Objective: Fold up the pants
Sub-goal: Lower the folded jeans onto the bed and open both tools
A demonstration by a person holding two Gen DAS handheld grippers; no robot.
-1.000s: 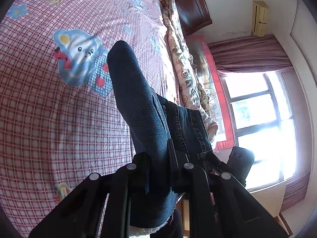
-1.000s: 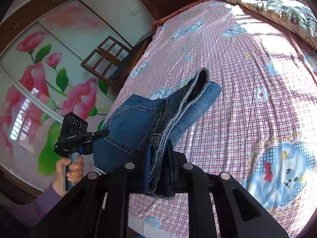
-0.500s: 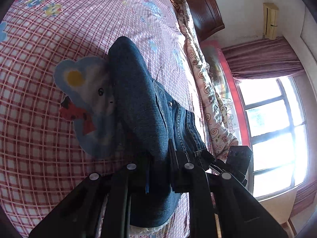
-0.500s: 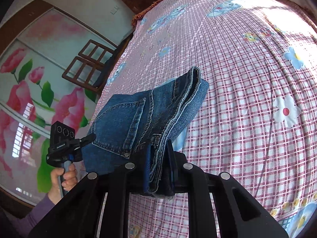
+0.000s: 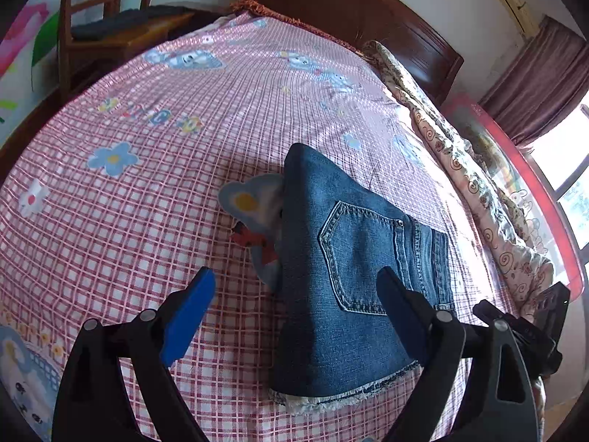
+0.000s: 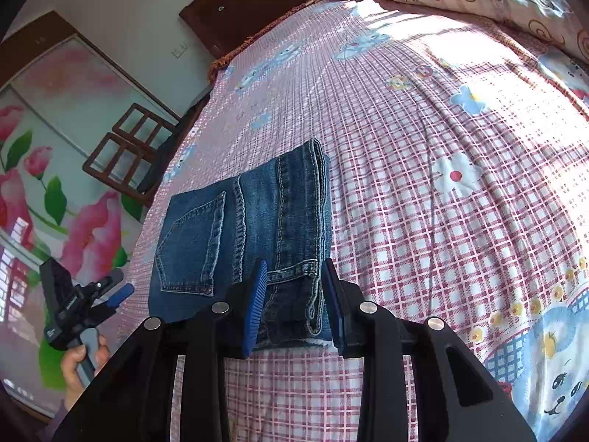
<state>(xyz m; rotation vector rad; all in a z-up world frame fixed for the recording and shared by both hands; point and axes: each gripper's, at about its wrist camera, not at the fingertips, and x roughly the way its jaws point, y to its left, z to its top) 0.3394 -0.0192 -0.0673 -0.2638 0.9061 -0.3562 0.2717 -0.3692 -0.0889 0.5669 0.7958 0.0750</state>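
The blue denim pants (image 5: pixel 353 269) lie folded into a flat rectangle on the pink checked bed sheet (image 5: pixel 147 191), back pocket up. They also show in the right wrist view (image 6: pixel 243 235). My left gripper (image 5: pixel 294 313) is open wide, its pads apart above the near end of the pants, holding nothing. My right gripper (image 6: pixel 294 294) is open, its blue pads on either side of the waistband edge with gaps to the cloth. The left gripper also shows in the right wrist view (image 6: pixel 92 298), beyond the far side of the pants.
A dark wooden headboard (image 5: pixel 360 11) stands at the far end of the bed. A rolled floral quilt (image 5: pixel 478 188) lies along the right side by the window. A wooden chair (image 5: pixel 110 25) stands at the bed's left, before a flower-painted wardrobe (image 6: pixel 55 154).
Both grippers were shut on the pants and holding them up. The pants now lie flat on the bed and both grippers have opened and let go.
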